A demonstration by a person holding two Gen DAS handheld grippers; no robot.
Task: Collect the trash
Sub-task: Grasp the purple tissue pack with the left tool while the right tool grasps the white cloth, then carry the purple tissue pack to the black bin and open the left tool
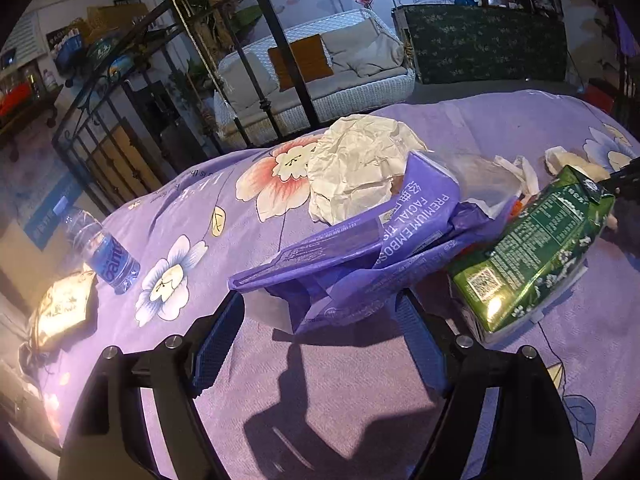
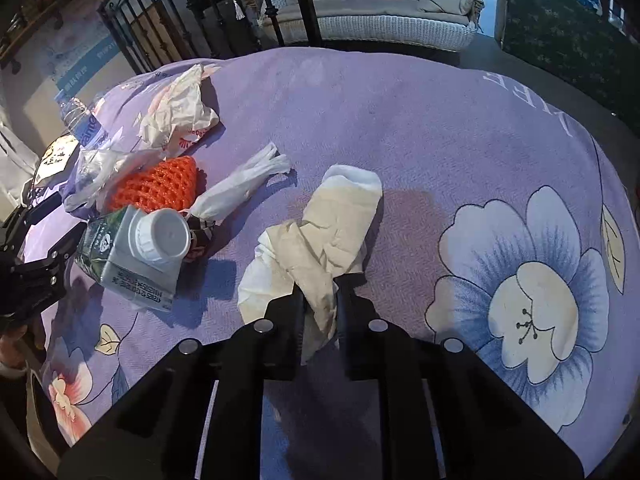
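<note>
In the left wrist view, my left gripper (image 1: 320,312) is open, its fingers either side of the near edge of a crumpled purple tissue wrapper (image 1: 360,256). Behind the wrapper lies crumpled white paper (image 1: 356,168); to its right a green carton (image 1: 536,252). In the right wrist view, my right gripper (image 2: 320,300) is shut on a crumpled beige tissue (image 2: 324,236) that rests on the purple floral cloth (image 2: 440,120). The carton (image 2: 132,252) with its white cap, an orange foam net (image 2: 160,184), a white plastic strip (image 2: 240,188) and white paper (image 2: 180,108) lie to the left.
A water bottle (image 1: 104,248) stands at the cloth's left edge beside a small card (image 1: 64,308); the bottle also shows in the right wrist view (image 2: 84,120). A black metal railing (image 1: 120,128) and a white wicker sofa (image 1: 320,76) stand beyond the table.
</note>
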